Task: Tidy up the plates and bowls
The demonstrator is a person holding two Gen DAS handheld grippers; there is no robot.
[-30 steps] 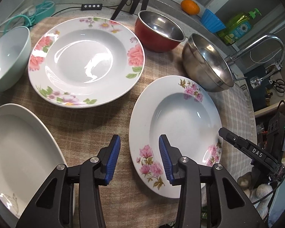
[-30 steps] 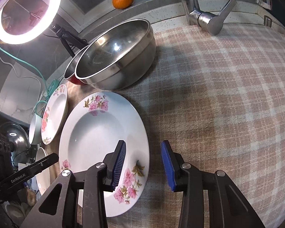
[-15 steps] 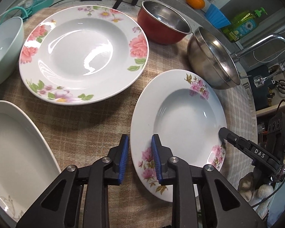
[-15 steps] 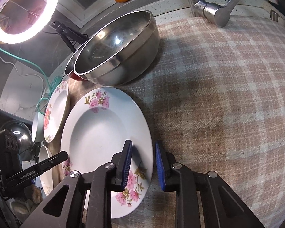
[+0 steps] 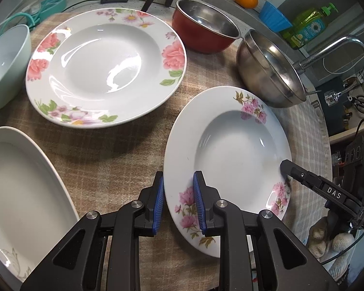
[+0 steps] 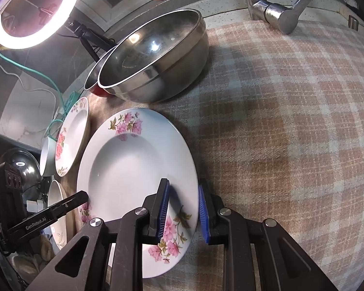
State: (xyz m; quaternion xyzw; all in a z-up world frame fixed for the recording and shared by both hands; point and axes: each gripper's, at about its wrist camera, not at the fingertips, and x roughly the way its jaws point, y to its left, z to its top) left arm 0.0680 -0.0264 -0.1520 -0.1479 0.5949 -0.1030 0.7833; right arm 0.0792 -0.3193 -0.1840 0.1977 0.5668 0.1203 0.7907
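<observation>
Gripping pink-flowered plate [image 5: 230,150], both tools

I see glossy glazed ceramic on the pink-flowered plate [image 5: 230,150] | same gloss on the rose-rimmed plate [image 5: 104,72] | shiny steel bowl [image 6: 155,55] | red bowl [image 5: 203,31], metal inside | rough woven plaid cloth [image 6: 291,126] | my gripper pads [image 5: 159,206]: ribbed blue, arms matt black plastic

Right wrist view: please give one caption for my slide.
Right gripper clamps the rim of a pink-flowered plate on checked cloth.
</observation>
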